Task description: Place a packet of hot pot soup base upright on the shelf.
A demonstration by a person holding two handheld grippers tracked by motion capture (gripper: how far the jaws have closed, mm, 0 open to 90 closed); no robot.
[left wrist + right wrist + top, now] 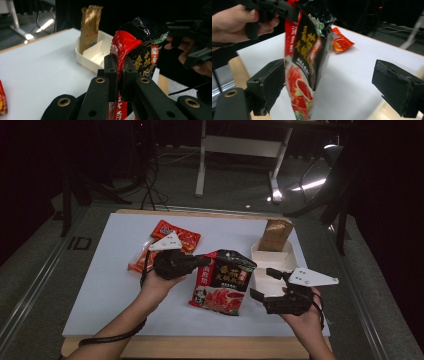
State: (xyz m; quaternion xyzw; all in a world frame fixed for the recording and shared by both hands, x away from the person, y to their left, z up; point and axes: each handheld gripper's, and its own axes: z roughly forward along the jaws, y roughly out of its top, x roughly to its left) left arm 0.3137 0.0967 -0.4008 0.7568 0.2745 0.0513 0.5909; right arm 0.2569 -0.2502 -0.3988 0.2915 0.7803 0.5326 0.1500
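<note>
Black-and-red sauce pouch (pixel 222 281) hangs above the white tabletop (pixel 100 285), pinched at its top edge by my left claw (pixel 119 72), jaws clamped tight on the foil; my right claw (pixel 329 87) stands spread wide at the pouch's lower end, one jaw just beside it; behind sit a white tray (pixel 295 262), a brown packet (pixel 276 235), and orange packets (pixel 177 236).

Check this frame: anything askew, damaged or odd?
Nothing damaged or spilled. The black-and-red sauce packet hangs crumpled from the shut left gripper; the right gripper is open beside it. The brown packet stands upright in the white tray.
</note>
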